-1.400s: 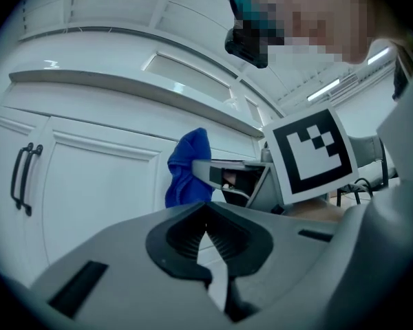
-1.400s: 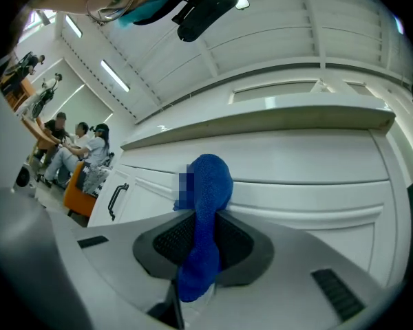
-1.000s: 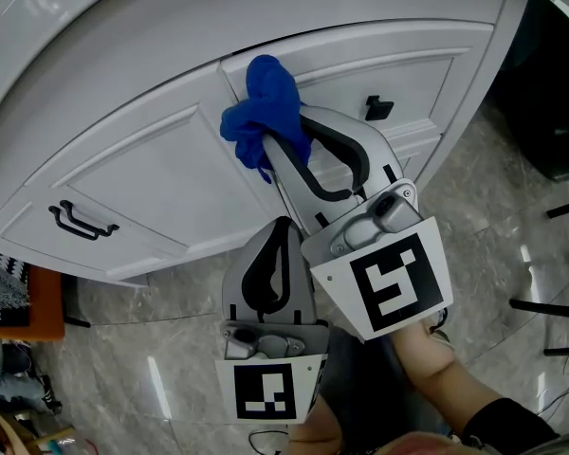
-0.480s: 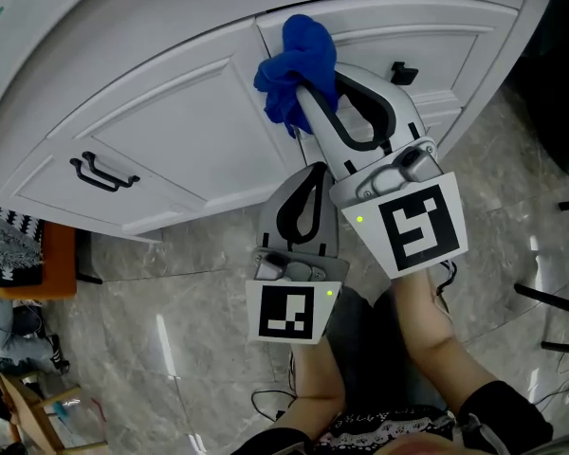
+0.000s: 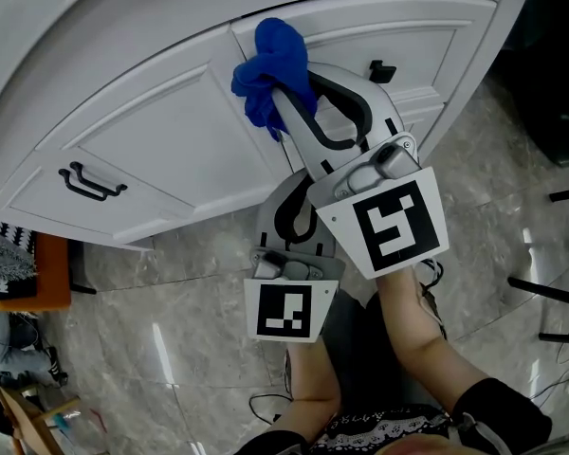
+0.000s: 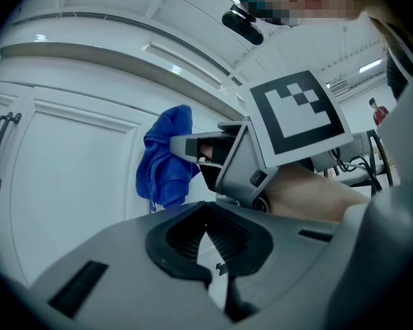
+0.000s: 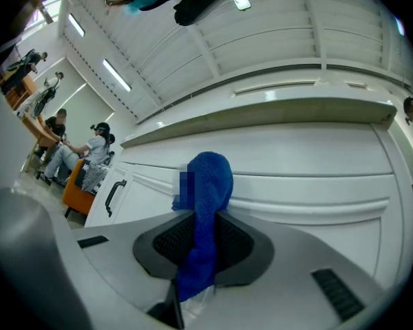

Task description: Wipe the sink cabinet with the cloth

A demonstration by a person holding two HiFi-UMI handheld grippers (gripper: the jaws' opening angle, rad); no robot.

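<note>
Our right claw (image 5: pixel 286 102) is clamped on the blue cloth (image 5: pixel 270 64), holding it against the white sink cabinet (image 5: pixel 161 150) where two panels meet — a black knob (image 5: pixel 382 70) sits near. Left claw (image 6: pixel 208 229) is closed on nothing, tucked under the right one, above the marble floor (image 5: pixel 171 320).

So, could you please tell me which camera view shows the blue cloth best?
The right gripper view: the crumpled blue fabric cloth fills the centre, clamped between the right gripper's jaws. The head view shows the cloth bunched against the white panelled cabinet front; the left gripper view shows it side-on, hanging from those jaws.
</note>
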